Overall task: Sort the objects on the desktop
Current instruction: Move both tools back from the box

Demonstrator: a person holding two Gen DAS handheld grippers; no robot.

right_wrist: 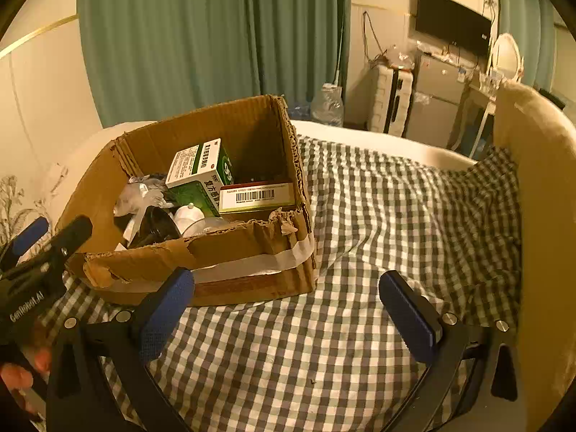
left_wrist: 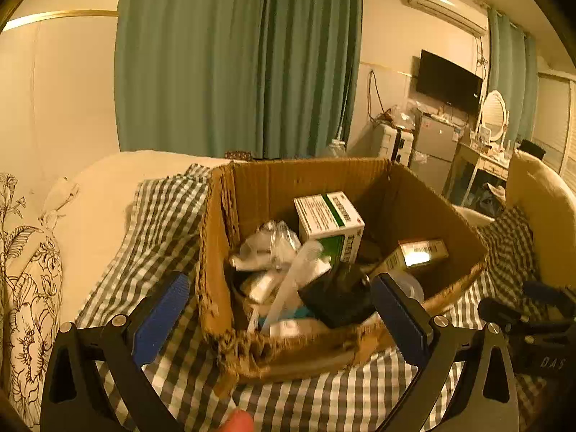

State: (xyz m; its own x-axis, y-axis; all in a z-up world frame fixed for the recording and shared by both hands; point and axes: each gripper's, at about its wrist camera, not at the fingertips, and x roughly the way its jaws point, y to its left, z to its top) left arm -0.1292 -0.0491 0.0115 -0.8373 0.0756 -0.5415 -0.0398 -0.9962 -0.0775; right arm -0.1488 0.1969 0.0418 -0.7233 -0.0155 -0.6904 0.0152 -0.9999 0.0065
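Left wrist view: I am holding my left gripper (left_wrist: 280,309) tilted down at the torn brown cardboard box (left_wrist: 216,237). Its two blue pads (left_wrist: 162,318) are standing wide apart with nothing between them; the box's near wall is sitting behind the gap. My right gripper (right_wrist: 286,315) is also pointing down, over the grey and white checked cloth (right_wrist: 360,216) just right of the box. Its two blue pads are spread wide too, pinching nothing. I am seeing one box sitting on the cloth. Inside it are lying one white and green carton (left_wrist: 329,221), one long flat packet with a barcode (right_wrist: 257,196), one black thing (left_wrist: 334,298) and some crinkly clear wrappers (left_wrist: 273,244). My fingers (right_wrist: 21,370) are showing at the lower left of the right wrist view.
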